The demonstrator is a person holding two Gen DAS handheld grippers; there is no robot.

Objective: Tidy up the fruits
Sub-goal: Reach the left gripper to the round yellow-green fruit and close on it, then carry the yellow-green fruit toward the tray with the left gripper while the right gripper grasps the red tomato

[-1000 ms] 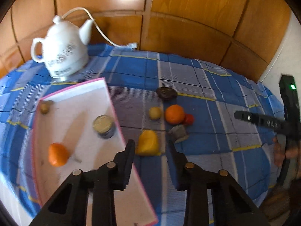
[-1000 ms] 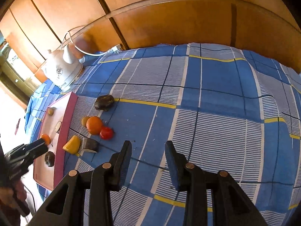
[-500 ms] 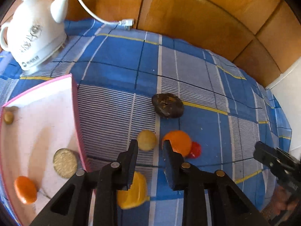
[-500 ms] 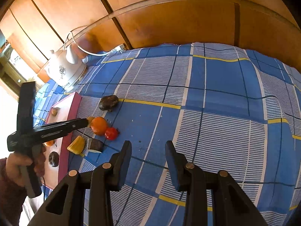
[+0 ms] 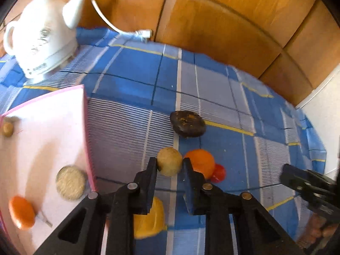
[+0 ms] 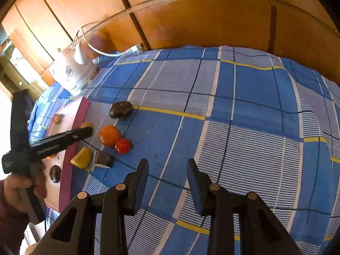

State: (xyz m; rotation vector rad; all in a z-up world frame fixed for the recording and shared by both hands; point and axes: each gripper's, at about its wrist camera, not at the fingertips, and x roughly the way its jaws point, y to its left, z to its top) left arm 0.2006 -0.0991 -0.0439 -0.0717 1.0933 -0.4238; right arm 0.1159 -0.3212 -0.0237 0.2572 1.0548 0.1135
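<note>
A tan round fruit [image 5: 169,164] lies on the blue checked cloth between the fingertips of my left gripper [image 5: 170,161]. Its jaws are closing and both pads touch the fruit's sides. Right beside it sit an orange [image 5: 199,161] and a small red tomato [image 5: 218,173], with a dark fruit [image 5: 188,123] behind and a yellow piece [image 5: 148,221] under the fingers. The pink-rimmed white tray [image 5: 85,127] at the left holds an orange fruit [image 5: 21,211], a round tan slice [image 5: 71,182] and a small tan piece [image 5: 7,128]. My right gripper [image 6: 166,162] hangs open over bare cloth.
A white kettle [image 5: 42,36] with its cord stands at the back left by the wooden wall. A brown piece [image 6: 103,159] lies next to the yellow piece [image 6: 82,158]. A hand [image 6: 19,186] holds the left gripper over the tray's edge.
My left gripper moved forward and down from the yellow piece to the tan round fruit, and its jaws narrowed around it. The right gripper stayed where it was.
</note>
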